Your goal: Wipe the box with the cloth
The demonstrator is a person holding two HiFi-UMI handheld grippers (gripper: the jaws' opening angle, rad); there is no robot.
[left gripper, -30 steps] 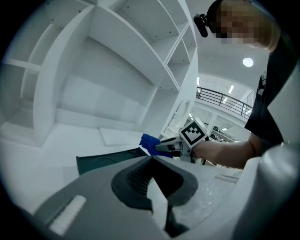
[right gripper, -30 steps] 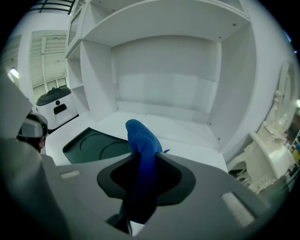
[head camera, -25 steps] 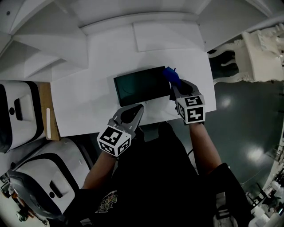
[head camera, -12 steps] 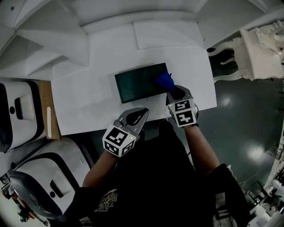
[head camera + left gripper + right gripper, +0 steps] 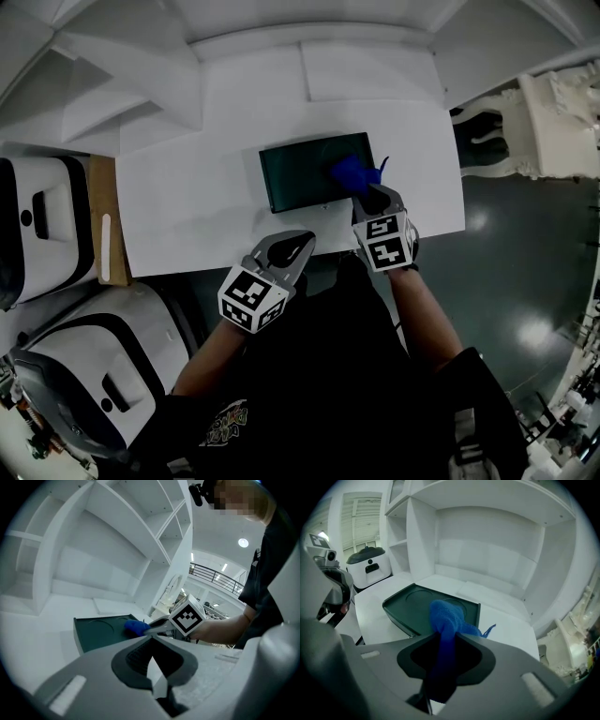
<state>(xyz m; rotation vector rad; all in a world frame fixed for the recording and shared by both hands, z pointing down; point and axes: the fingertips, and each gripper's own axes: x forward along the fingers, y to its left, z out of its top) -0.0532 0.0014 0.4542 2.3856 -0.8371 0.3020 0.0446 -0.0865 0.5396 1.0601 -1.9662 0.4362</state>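
A flat dark green box (image 5: pixel 300 173) lies on the white table (image 5: pixel 197 206), also seen in the left gripper view (image 5: pixel 101 632) and the right gripper view (image 5: pixel 417 609). My right gripper (image 5: pixel 367 194) is shut on a blue cloth (image 5: pixel 351 172), which presses on the right part of the box top. The bunched cloth (image 5: pixel 445 620) runs back between the jaws, and a thread hangs off to the right. My left gripper (image 5: pixel 306 237) is shut with nothing in it, held a little short of the box's front edge. The left gripper view (image 5: pixel 151 639) shows the cloth (image 5: pixel 136 627) on the box.
White shelves (image 5: pixel 141 75) rise behind the table. White and black machines (image 5: pixel 37 234) and a wooden board (image 5: pixel 103 225) stand at the left. An ornate white chair (image 5: pixel 544 112) stands at the right over dark floor (image 5: pixel 525 244). The person's body is against the table's front edge.
The right gripper has carried the cloth from the box's right corner leftward onto its top. The left gripper has drawn back slightly from the box's front edge.
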